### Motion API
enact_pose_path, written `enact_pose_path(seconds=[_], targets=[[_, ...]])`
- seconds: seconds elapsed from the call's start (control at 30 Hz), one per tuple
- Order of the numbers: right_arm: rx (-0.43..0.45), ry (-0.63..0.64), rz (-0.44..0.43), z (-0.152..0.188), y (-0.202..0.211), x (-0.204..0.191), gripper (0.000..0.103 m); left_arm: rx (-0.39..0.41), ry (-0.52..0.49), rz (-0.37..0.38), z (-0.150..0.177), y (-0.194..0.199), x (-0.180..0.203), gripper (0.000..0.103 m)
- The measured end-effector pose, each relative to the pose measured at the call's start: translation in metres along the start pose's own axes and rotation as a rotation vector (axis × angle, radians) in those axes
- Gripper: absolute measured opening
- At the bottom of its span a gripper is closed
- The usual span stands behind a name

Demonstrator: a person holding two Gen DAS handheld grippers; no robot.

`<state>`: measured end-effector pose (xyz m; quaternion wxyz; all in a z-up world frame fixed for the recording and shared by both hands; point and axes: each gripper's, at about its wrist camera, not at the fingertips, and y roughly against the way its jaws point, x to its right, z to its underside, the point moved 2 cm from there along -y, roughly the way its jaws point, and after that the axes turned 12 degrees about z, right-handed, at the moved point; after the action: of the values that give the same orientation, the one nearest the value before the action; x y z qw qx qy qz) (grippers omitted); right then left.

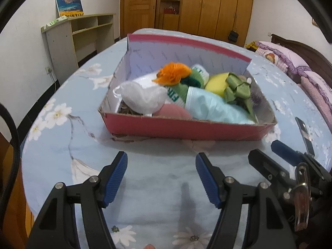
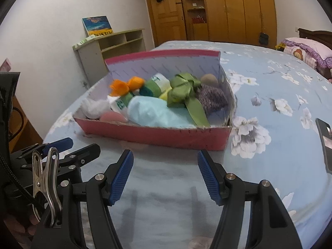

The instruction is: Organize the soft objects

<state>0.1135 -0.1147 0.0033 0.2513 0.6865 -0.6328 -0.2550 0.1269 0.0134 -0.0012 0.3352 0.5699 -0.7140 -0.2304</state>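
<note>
A pink cardboard box (image 1: 182, 129) (image 2: 157, 133) sits on the blue floral bedspread. It holds several soft things: a white pouch (image 1: 141, 98), orange yarn (image 1: 172, 72), a light blue cloth (image 1: 215, 108) (image 2: 153, 112), a green ribbon bow (image 1: 238, 89) (image 2: 184, 91), a yellow sponge (image 1: 216, 83), a pink puff (image 1: 176, 112) and a grey knit piece (image 2: 211, 97). My left gripper (image 1: 161, 176) is open and empty, just in front of the box. My right gripper (image 2: 164, 174) is open and empty beside it, also short of the box.
A dark phone (image 1: 305, 137) (image 2: 325, 143) lies on the bed to the right. Pillows (image 1: 290, 62) sit at the far right. A beige shelf unit (image 1: 78, 37) stands by the left wall, wooden wardrobes (image 1: 207, 6) at the back.
</note>
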Motion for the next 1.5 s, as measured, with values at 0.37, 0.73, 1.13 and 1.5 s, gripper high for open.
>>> enact_pose_path(seconds=[0.37,0.73,1.13,1.5], targets=[[-0.040,-0.003,0.035,0.013,-0.024,0.005,0.066,-0.049,-0.011,0.006,0.011,-0.034,-0.002,0.072],[-0.087,-0.037,0.045,0.029,-0.042,0.011,0.066,-0.038,-0.039,-0.010,0.022,-0.044,-0.002,0.076],[-0.078,-0.020,0.063,0.031,-0.044,0.008,0.066,-0.032,-0.033,0.002,0.027,-0.043,-0.003,0.077],[-0.078,-0.020,0.063,0.031,-0.044,0.009,0.066,-0.033,-0.034,0.000,0.027,-0.042,-0.003,0.077]])
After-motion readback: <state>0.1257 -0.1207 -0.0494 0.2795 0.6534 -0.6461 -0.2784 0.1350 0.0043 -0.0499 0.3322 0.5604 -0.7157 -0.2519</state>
